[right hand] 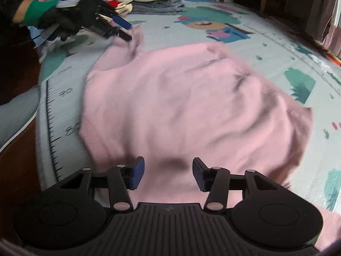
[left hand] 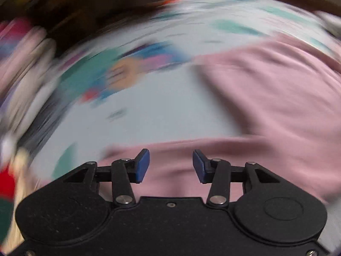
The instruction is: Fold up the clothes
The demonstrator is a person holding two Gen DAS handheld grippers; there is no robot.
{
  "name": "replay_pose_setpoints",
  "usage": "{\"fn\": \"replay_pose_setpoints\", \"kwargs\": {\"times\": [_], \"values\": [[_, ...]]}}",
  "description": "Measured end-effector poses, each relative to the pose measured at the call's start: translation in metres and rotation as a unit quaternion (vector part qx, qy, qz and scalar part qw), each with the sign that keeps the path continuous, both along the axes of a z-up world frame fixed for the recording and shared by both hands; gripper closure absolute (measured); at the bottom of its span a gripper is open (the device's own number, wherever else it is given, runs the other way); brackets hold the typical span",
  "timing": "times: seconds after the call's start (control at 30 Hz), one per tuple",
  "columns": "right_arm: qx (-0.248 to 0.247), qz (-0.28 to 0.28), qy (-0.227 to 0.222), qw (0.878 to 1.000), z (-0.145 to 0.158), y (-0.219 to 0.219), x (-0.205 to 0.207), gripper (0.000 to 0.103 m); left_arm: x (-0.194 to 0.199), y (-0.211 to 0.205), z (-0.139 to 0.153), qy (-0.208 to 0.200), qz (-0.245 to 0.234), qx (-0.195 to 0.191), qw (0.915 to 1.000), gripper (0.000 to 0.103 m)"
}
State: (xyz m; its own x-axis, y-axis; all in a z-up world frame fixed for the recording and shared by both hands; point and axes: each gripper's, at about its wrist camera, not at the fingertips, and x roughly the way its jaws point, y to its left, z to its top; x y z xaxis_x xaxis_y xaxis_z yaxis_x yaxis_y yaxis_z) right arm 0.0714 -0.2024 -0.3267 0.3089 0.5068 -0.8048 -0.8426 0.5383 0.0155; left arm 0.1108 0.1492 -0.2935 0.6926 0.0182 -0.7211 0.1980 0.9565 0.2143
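Pink garment [right hand: 181, 106] below parted fingers [right hand: 136, 175] — unheld

Printed play mat [right hand: 234, 21] (ruler-marked edge), perhaps curtains [right hand: 328, 17] beyond.

Two fisheye views, each looking forward and steeply down along its own gripper's fingers, close above a pink garment [right hand: 181, 106] on a printed mat [right hand: 266, 42] (both share these). The left view is motion-blurred.

A pale pink knit sweater [right hand: 191, 106] lies spread flat and wrinkled on a light blue cartoon-print play mat [right hand: 266, 42], one sleeve [right hand: 125, 49] stretched toward the mat's far-left edge.
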Motion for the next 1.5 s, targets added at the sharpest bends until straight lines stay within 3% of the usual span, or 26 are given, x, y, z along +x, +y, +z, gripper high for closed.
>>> {"fn": "replay_pose_setpoints", "kwargs": {"times": [0.03, 0.1, 0.17, 0.2, 0.27, 0.33, 0.43, 0.57, 0.7, 0.77, 0.9, 1.0, 1.07, 1.13, 1.23, 1.4, 1.5], "values": [[-0.001, 0.000, 0.001, 1.000, 0.001, 0.002, 0.000, 0.052, 0.005, 0.014, -0.003, 0.006, 0.022, -0.014, 0.9996, 0.059], [-0.006, -0.001, 0.007, 1.000, -0.008, 0.011, 0.005, 0.052, 0.013, 0.029, -0.016, 0.039, 0.020, -0.017, 0.9989, 0.058], [-0.006, -0.001, 0.006, 1.000, -0.013, 0.015, 0.008, 0.052, 0.011, 0.035, -0.016, 0.040, 0.009, 0.010, 0.9991, 0.055], [-0.007, -0.002, 0.008, 1.000, -0.013, 0.017, 0.010, 0.051, 0.009, 0.036, -0.013, 0.047, 0.022, 0.029, 0.9982, 0.063], [-0.012, -0.004, 0.004, 1.000, -0.013, 0.019, 0.013, 0.051, 0.003, 0.037, -0.008, 0.056, 0.044, 0.062, 0.9955, 0.067], [-0.013, -0.003, -0.002, 1.000, -0.012, 0.017, 0.013, 0.051, -0.016, 0.036, 0.001, 0.022, 0.030, 0.073, 0.9966, 0.068], [-0.012, 0.000, -0.021, 1.000, -0.002, 0.012, 0.004, 0.051, -0.033, 0.013, 0.013, -0.011, -0.039, 0.015, 0.9991, 0.068], [-0.014, -0.003, -0.024, 1.000, 0.001, 0.012, -0.002, 0.051, -0.034, -0.045, 0.006, -0.001, -0.138, -0.045, 0.9894, 0.068], [-0.017, -0.009, -0.025, 0.999, 0.002, 0.009, -0.002, 0.045, -0.009, -0.070, -0.022, 0.039, -0.108, -0.050, 0.9921, 0.067], [-0.021, -0.012, -0.032, 0.999, 0.005, 0.006, -0.006, 0.046, -0.001, -0.063, -0.014, 0.063, -0.077, -0.070, 0.9926, 0.068], [0.000, -0.034, -0.047, 0.998, 0.013, -0.005, -0.010, 0.052, -0.015, -0.068, 0.015, 0.004, -0.102, -0.106, 0.9891, 0.070], [-0.002, -0.050, -0.056, 0.997, 0.013, -0.009, -0.004, 0.055, -0.012, -0.086, 0.015, -0.010, -0.148, -0.104, 0.9834, 0.070], [-0.002, -0.070, -0.058, 0.996, 0.013, -0.015, 0.004, 0.055, -0.005, -0.094, 0.005, 0.004, -0.171, -0.116, 0.9785, 0.071], [-0.004, -0.099, -0.058, 0.993, 0.012, -0.024, 0.012, 0.054, 0.001, -0.098, -0.012, 0.026, -0.163, -0.102, 0.9810, 0.072], [-0.020, -0.132, -0.025, 0.991, 0.000, -0.038, 0.025, 0.054, 0.013, -0.083, -0.024, 0.035, -0.133, -0.124, 0.9826, 0.073], [-0.009, -0.157, -0.032, 0.987, 0.006, -0.063, 0.016, 0.054, 0.007, -0.101, -0.022, 0.047, -0.158, -0.078, 0.9832, 0.073], [0.005, -0.166, -0.034, 0.985, 0.014, -0.077, 0.009, 0.054, 0.022, -0.112, -0.008, 0.065, -0.155, -0.075, 0.9830, 0.072]]}}
